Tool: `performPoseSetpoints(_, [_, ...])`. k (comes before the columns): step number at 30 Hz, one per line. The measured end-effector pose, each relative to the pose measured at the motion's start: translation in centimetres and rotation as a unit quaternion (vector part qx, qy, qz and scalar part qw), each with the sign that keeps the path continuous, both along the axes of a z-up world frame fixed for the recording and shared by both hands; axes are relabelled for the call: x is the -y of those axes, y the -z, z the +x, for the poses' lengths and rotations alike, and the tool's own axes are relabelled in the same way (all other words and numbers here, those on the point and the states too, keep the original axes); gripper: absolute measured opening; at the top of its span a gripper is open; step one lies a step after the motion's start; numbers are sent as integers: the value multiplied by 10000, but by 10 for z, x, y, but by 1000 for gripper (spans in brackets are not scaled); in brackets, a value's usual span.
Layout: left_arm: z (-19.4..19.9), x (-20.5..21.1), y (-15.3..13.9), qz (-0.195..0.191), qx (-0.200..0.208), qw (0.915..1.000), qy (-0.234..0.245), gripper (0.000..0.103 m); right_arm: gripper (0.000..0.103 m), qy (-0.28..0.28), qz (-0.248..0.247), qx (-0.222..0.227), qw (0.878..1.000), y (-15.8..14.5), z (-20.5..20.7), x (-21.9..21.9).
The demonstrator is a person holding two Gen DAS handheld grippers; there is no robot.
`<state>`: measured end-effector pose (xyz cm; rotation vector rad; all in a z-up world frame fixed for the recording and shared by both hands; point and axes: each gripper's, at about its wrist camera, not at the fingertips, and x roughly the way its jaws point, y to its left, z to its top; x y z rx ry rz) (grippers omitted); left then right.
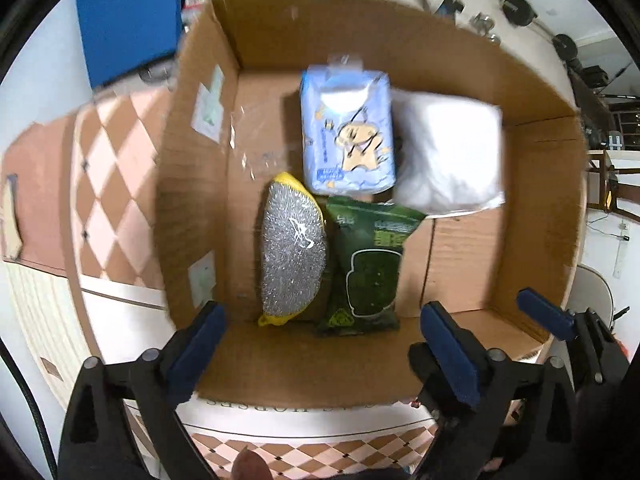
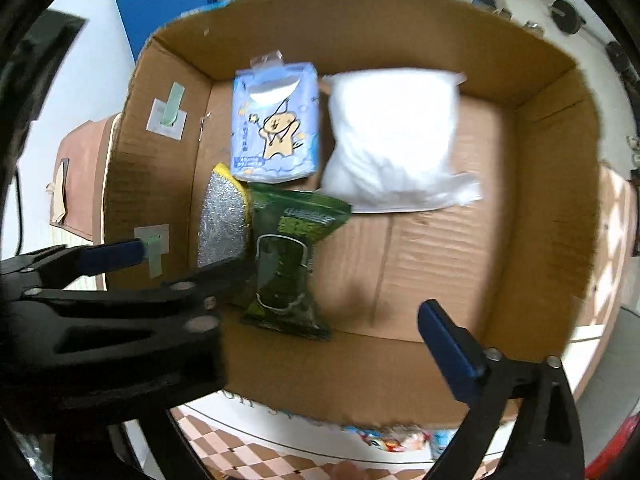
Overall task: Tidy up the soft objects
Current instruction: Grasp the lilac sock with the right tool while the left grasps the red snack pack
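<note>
An open cardboard box (image 1: 400,40) (image 2: 360,28) holds four soft items. A blue tissue pack (image 1: 348,132) (image 2: 276,120) with a cartoon figure lies at the back, and a white plastic bag of fluffy filling (image 1: 448,152) (image 2: 392,136) sits to its right. In front of them lie a silver mesh sponge with a yellow rim (image 1: 292,248) (image 2: 222,220) and a dark green wipes pack (image 1: 372,264) (image 2: 288,256). My left gripper (image 1: 324,352) hangs open above the box's near wall, holding nothing. My right gripper (image 2: 316,340) is open too and empty. The left gripper's black body hides its left finger.
The box stands on a table with a pink and white checkered cloth (image 1: 108,200). A blue board (image 1: 128,16) stands behind on the left. A colourful packet (image 2: 384,438) peeks out under the box's near edge. The box floor at the right front (image 2: 440,260) is bare cardboard.
</note>
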<state>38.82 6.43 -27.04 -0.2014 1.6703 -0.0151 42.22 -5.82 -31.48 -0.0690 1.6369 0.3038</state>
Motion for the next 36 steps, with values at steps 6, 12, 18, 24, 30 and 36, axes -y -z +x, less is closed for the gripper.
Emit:
performPoseSetpoints(6, [-10,-9,-52,206,618,9979,-1,100,103,91,-95,552,9984,-43,-15,16])
performPoseSetpoints(12, [-70,-39,-70,590,1500,9838,-782,100,103,279,49,1045,9941,-85,-52,33])
performPoseSetpoints(18, [-131,-48,2,877,1534,9842,124,100,103,398,417,981,9935,-73,-118,46])
performPoseSetpoints(24, [-136,-19,78,1880,1134,9443,2450,100,103,196,319,501,9980,-26,-149,46])
performPoseSetpoints(30, [-123,4,120,2309,1079,8929,3713,100,103,185,189,364,9990,2,-159,42])
performPoseSetpoints(36, [-121,17,136,2110,987,8759,4226,98,103,169,69,188,9997,11,-162,44])
